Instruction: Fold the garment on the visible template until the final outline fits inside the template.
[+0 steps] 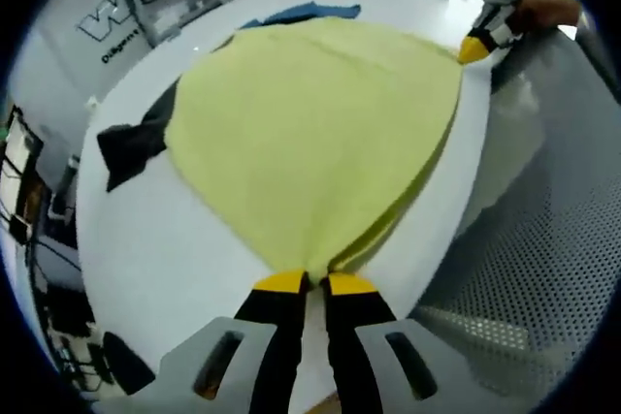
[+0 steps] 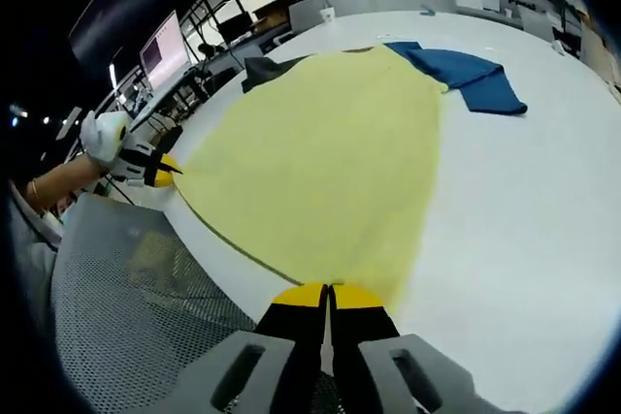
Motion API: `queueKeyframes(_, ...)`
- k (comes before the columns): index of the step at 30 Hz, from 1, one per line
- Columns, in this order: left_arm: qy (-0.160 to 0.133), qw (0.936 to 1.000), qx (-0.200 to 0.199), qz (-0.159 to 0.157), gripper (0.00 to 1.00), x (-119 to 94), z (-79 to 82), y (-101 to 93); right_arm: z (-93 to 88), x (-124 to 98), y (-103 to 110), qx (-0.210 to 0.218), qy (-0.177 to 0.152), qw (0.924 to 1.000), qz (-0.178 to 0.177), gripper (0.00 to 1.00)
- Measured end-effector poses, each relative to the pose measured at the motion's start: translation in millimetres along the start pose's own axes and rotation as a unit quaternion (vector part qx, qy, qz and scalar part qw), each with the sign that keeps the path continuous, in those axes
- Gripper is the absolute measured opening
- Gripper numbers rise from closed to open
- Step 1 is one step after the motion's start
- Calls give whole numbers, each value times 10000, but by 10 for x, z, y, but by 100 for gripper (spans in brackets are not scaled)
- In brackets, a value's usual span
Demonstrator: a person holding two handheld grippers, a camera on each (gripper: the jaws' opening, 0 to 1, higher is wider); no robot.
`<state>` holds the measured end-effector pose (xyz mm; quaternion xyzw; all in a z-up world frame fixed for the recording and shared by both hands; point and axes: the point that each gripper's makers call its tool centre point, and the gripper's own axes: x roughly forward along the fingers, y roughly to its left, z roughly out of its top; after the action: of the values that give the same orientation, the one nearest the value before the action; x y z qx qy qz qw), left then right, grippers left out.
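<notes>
A pale yellow garment (image 1: 310, 133) is seen spread across a white table (image 1: 175, 239), stretched between the two grippers along the table edge nearest the person. In the left gripper view, the left gripper (image 1: 315, 283) is seen with its yellow-tipped black jaws drawn together, and a corner of the yellow cloth is pinched between them, the fabric gathering into folds just above the tips. At the upper right of that view the right gripper (image 1: 475, 48) is found at the opposite corner of the garment, its yellow tip touching the cloth edge. In the right gripper view, the right gripper (image 2: 330, 293) is likewise seen closed, with the cloth's near corner caught between its tips, while the left gripper (image 2: 160, 172) is visible at the left, held by a hand in a white glove (image 2: 102, 135) and meeting the far corner of the garment. A dark blue cloth (image 2: 471, 75) is laid on the table just beyond the yellow garment (its near corner appears to touch or slip under the yellow edge), and a black cloth (image 1: 131, 143) is seen protruding from beneath the garment's far side. A grey perforated surface (image 1: 543, 249) is seen beside the table edge below the stretched cloth. Shelving and screens are visible in the background beyond the table.
</notes>
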<state>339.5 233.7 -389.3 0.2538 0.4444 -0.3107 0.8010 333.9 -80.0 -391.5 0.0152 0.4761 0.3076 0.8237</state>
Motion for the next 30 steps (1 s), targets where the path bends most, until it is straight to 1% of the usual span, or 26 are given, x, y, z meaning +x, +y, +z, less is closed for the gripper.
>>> queueKeyframes(2,-87,9997,-208,-18,4,-1,24,-13,-28,-3,25,1,40,10000,59,0)
queueKeyframes(4,-147,9996,-248,-21,6,-14,6,-12,-33,-19,48,-1,42,10000,77,0)
queueKeyframes(6,-266,9996,-112,79,6,-25,26,-12,21,-75,55,-36,-9,10000,44,0)
queueKeyframes(8,-290,9993,-134,171,8,-32,23,3,51,-93,55,-14,-62,10000,48,0)
queueKeyframes(9,-275,9993,-207,148,9,-46,5,-21,56,-93,60,-6,-73,10000,50,0)
queueKeyframes(10,-253,9993,-273,89,12,-73,-36,-72,88,-109,-8,18,-102,9999,-11,0)
queueKeyframes(13,-272,9990,-341,20,18,-101,-66,-109,147,-170,-118,38,-165,9998,-122,0)
queueKeyframes(15,-291,9986,-430,37,18,-144,-54,-130,202,-247,-178,64,-212,9996,-181,0)
queueKeyframes(16,-298,9985,-459,59,17,-162,-50,-128,218,-243,-259,72,-249,9994,-235,0)
queueKeyframes(17,-289,9983,-497,85,16,-177,-83,-100,237,-249,-311,77,-283,9992,-281,0)
queueKeyframes(19,-354,9979,-535,59,18,-204,-87,-83,272,-274,-374,116,-365,9988,-314,5)
queueKeyframes(20,-710,9960,-456,-299,19,-244,44,-181,415,-329,-415,248,-693,9967,-333,9)
queueKeyframes(21,-935,9933,-563,-373,20,-330,201,-249,461,-358,-451,288,-794,9957,-379,13)
queueKeyframes(22,-980,9925,-613,-387,21,-345,231,-260,471,-364,-459,279,-813,9956,-383,15)
queueKeyframes(23,-1221,9888,-789,-329,22,-391,347,-230,492,-391,-516,259,-879,9948,-433,17)
queueKeyframes(24,-1405,9859,-861,-297,22,-421,439,-213,539,-428,-589,279,-932,9940,-506,18)
queueKeyframes(26,-1626,9809,-1042,-234,24,-439,543,-166,583,-467,-658,312,-991,9930,-565,19)
queueKeyframes(27,-1794,9765,-1183,-189,25,-435,592,-103,613,-495,-705,293,-1007,9927,-602,20)
queueKeyframes(28,-1828,9748,-1268,-177,26,-436,608,-86,644,-513,-740,262,-1019,9924,-643,21)
queueKeyframes(29,-1843,9713,-1499,-145,28,-439,645,-38,679,-540,-800,237,-1027,9920,-701,21)
queueKeyframes(30,-1898,9703,-1500,-56,29,-452,688,25,700,-535,-824,200,-1038,9916,-742,22)
